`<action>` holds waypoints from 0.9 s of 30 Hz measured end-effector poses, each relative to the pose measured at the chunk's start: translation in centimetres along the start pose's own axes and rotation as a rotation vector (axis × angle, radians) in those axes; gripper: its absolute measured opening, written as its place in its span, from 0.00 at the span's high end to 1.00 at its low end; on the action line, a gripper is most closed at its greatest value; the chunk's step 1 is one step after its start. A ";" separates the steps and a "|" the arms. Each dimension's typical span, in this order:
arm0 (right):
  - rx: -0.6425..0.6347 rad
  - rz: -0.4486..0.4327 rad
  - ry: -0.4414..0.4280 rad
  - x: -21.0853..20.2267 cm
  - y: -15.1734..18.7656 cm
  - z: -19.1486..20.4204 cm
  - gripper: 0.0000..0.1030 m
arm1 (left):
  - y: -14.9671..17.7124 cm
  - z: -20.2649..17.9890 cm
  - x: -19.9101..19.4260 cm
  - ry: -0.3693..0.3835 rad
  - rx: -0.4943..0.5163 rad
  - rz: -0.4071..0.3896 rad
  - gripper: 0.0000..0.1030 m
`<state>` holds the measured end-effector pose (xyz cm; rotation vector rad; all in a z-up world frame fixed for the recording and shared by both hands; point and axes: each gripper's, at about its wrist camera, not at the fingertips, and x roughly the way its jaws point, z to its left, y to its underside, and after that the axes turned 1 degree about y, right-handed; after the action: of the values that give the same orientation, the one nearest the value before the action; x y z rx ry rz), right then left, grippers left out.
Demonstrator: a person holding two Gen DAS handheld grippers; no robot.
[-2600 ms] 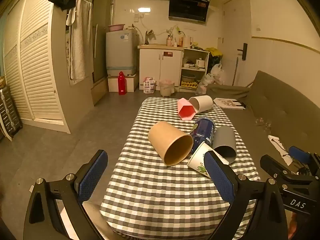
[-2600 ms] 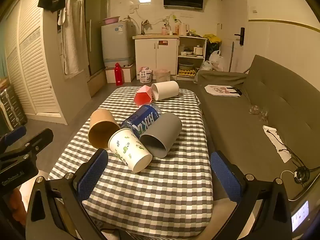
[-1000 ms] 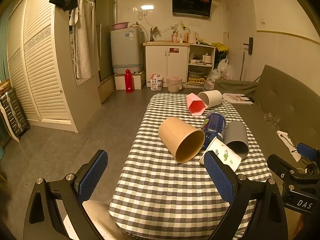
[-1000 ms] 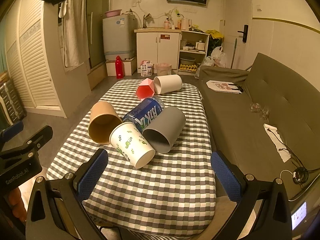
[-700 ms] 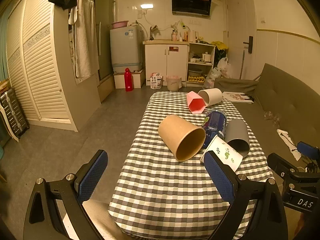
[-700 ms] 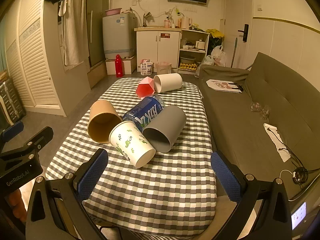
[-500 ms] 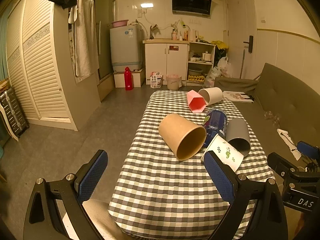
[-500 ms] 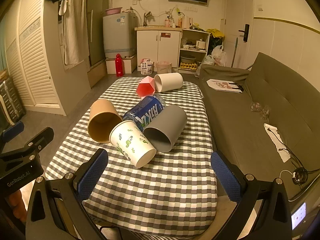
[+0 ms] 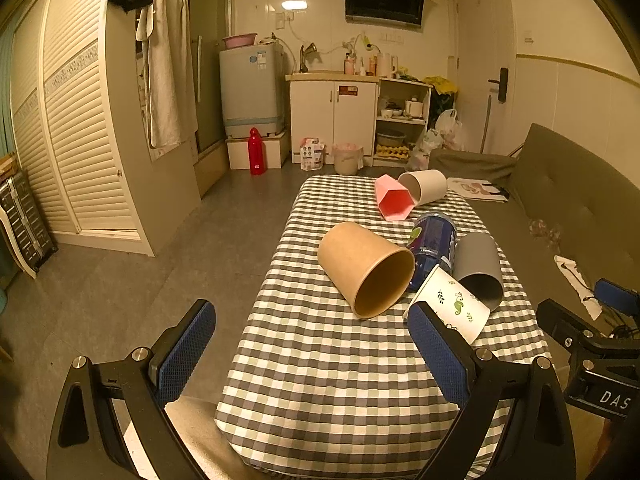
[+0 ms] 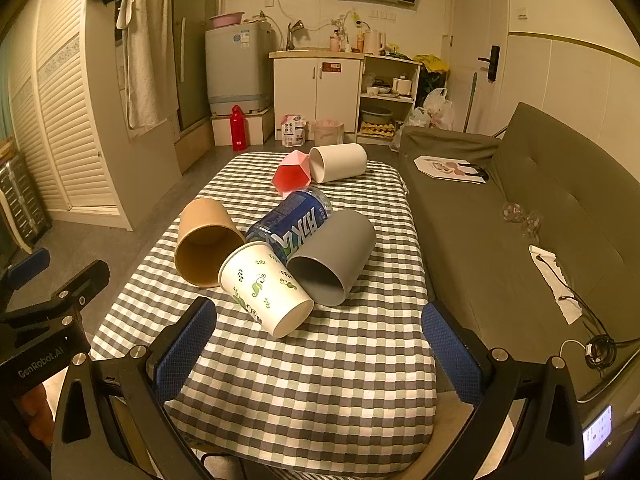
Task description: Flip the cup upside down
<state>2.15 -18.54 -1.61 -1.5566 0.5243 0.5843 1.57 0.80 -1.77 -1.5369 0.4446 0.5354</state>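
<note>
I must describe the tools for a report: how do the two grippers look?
Both are black frames with silver screws and two fingers padded in blue mesh. The left gripper reads "GenRobot.AI" on its side; the right gripper reads "DAS" and has a small lit screen.

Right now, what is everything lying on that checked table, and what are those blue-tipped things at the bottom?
Brown paper cup: 1, tan, on its side, left of cluster.
Printed paper cup: 1, white with green leaves, on its side, nearest.
Grey cup: 1, grey, on its side, right.
Blue can: 1, blue, lying behind them.
Pink cup: 1, pink, far end.
White cup: 1, white, far end.
Tablecloth: 1, grey-white check.
Left tool: 1, open, empty.
Right tool: 1, open, empty.
</note>
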 end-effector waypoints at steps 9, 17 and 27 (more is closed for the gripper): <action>0.003 0.017 -0.002 0.5 -1.0 0.0 0.00 | -0.7 0.1 0.7 0.002 0.002 0.013 0.03; 0.004 0.035 -0.030 2.1 -4.3 -0.1 0.00 | -2.9 1.2 3.0 0.013 -0.029 0.037 0.03; -0.023 0.052 0.000 8.2 -12.7 0.8 0.00 | -7.4 3.0 8.8 0.017 -0.066 0.072 0.03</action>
<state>16.56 -16.79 2.74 -1.5690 0.5611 0.6313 12.82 4.49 -0.93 -1.5948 0.5010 0.5983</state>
